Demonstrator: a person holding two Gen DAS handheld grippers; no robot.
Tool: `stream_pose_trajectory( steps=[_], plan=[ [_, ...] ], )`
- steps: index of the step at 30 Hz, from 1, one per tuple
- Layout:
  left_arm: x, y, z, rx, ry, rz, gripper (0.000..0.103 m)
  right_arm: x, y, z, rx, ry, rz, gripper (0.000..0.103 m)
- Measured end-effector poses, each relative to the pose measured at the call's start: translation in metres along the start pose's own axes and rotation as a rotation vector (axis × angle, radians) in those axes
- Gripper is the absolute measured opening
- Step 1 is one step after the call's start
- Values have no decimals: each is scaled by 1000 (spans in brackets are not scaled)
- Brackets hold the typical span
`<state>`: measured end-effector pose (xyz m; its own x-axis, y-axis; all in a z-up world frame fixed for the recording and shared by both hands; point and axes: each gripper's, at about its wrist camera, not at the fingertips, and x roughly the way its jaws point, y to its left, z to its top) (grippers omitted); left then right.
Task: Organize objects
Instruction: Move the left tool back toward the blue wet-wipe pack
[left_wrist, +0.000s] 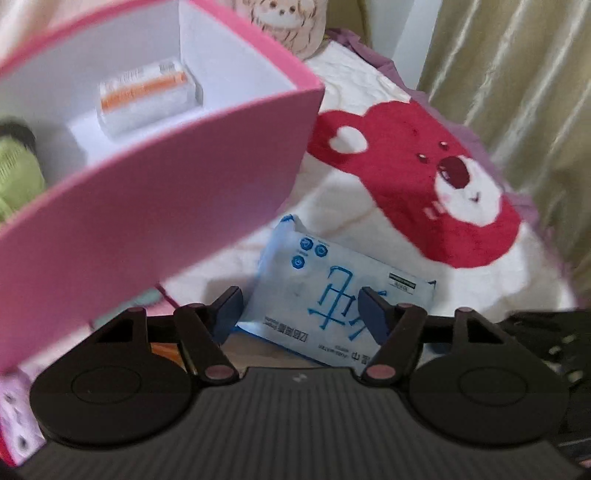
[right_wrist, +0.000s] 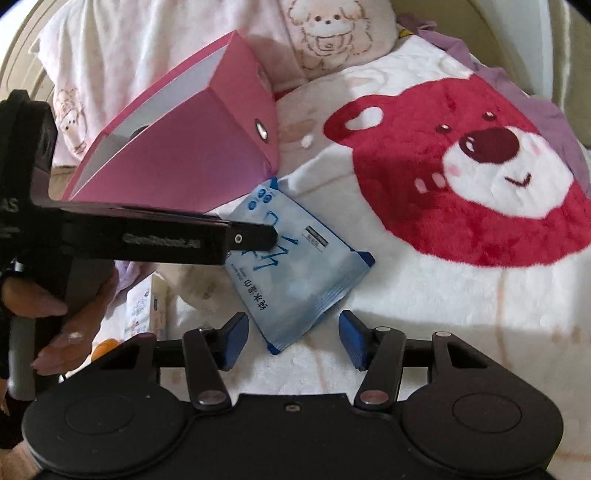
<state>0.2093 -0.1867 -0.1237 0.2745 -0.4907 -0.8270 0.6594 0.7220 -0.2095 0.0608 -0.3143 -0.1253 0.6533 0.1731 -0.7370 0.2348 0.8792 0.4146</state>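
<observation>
Wet-wipe pack (right_wrist: 295, 266) lies flat beside the tilted pink box (left_wrist: 155, 206), straddled untouched by left gripper (left_wrist: 299, 314) and right gripper (right_wrist: 293, 339), both spread for pickup.

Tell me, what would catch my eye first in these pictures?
Probably the big red bear face printed on the fluffy white blanket, filling the right side. Next, the pink box at upper left, open and white inside, with a small orange-and-white pack in it. Just below the box lies a blue wet-wipes packet, with both grippers' blue-tipped fingers close to it.
</observation>
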Motion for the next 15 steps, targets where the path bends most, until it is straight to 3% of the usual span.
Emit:
stream_pose_trajectory(
  steps=[3, 5, 9, 12, 15],
  plan=[
    [-2, -5, -5, 2, 27, -29, 62, -5, -1, 1, 27, -4, -7, 63],
    [-5, -8, -8, -19, 54, -65, 53, -9, -3, 1, 28, -9, -32, 63],
    [-5, -10, -13, -117, 103, -135, 37, -16, -3, 1, -47, -35, -151, 58],
    [-1, -17, -19, -122, 83, -106, 34, -19, -5, 2, -110, -52, -207, 43],
    [-1, -24, -21, -125, 24, -67, 34, -18, -7, 3, -137, -64, -244, 41]
  ],
)
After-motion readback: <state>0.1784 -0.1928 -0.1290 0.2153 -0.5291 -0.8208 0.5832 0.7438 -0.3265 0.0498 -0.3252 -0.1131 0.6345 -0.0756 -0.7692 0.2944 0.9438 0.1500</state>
